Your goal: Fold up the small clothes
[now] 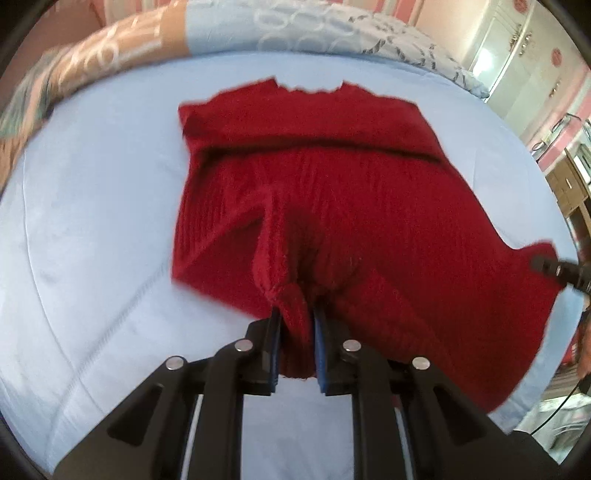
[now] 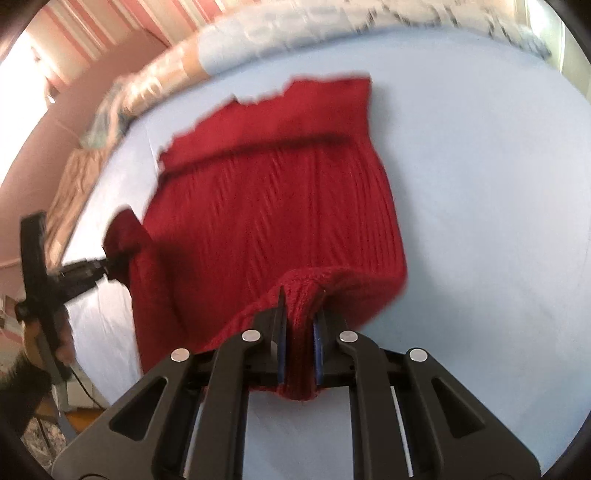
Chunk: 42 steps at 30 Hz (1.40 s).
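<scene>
A red knit garment [image 1: 314, 184] lies on a light blue bed sheet [image 1: 92, 221], its far part flat and its near edge lifted. My left gripper [image 1: 295, 317] is shut on a bunched corner of the near edge. The right gripper shows at the right edge of the left wrist view [image 1: 554, 267], holding the other corner. In the right wrist view the red garment [image 2: 269, 206] stretches away from my right gripper [image 2: 301, 314], which is shut on its near hem. The left gripper [image 2: 107, 264] shows at the left there, pinching a red corner.
A patterned quilt [image 1: 295, 29] lies bunched along the far side of the bed. White wardrobe doors [image 1: 517, 55] stand at the far right. A pink striped wall [image 2: 92, 33] is behind the bed. The bed's edge and floor [image 2: 44, 435] show at lower left.
</scene>
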Motion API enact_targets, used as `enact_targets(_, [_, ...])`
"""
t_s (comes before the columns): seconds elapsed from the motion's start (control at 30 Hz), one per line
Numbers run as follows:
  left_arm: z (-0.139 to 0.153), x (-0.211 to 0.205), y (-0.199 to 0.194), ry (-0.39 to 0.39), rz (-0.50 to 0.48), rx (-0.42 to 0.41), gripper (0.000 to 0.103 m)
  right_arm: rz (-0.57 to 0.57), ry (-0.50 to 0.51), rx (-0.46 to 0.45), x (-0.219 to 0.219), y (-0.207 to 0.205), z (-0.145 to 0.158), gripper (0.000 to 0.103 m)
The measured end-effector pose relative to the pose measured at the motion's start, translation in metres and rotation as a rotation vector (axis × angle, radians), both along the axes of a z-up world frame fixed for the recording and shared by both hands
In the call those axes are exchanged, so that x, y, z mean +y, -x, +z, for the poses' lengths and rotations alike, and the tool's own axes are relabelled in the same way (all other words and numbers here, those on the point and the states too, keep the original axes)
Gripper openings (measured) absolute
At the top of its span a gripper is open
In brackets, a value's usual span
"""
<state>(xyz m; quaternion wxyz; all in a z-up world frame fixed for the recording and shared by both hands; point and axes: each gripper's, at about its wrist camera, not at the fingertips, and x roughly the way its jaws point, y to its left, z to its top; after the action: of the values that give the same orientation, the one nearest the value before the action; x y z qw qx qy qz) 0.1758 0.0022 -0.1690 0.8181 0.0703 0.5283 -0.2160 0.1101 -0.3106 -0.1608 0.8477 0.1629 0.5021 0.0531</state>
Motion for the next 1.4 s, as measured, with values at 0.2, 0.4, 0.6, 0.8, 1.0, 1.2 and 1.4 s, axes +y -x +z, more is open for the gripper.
enact_targets(0.2, [0.009, -0.004, -0.038, -0.018, 0.049, -0.098, 0.015, -0.035, 0.022, -0.103, -0.014, -0.041, 0.009, 0.011])
enact_targets(0.4, [0.013, -0.013, -0.079, -0.022, 0.108, -0.139, 0.015, -0.059, 0.02, -0.131, -0.025, -0.062, 0.008, 0.011])
enact_targets(0.6, [0.033, 0.005, -0.089, -0.011, 0.159, -0.202, 0.015, -0.064, 0.033, -0.211, -0.031, -0.086, 0.024, 0.011])
enact_targets(0.8, [0.056, 0.011, -0.117, 0.067, 0.212, -0.247, 0.015, -0.069, 0.032, -0.297, -0.042, -0.12, 0.043, 0.011])
enact_targets(1.0, [0.069, -0.002, -0.157, 0.099, 0.207, -0.308, 0.015, -0.1, 0.031, -0.341, -0.057, -0.155, 0.048, 0.011])
enact_targets(1.2, [0.063, -0.012, -0.192, 0.129, 0.209, -0.305, 0.015, -0.14, -0.001, -0.331, -0.071, -0.175, 0.037, 0.011])
enact_targets(1.4, [0.034, -0.015, -0.224, 0.134, 0.223, -0.209, 0.015, -0.169, -0.082, -0.238, -0.087, -0.21, 0.008, 0.011])
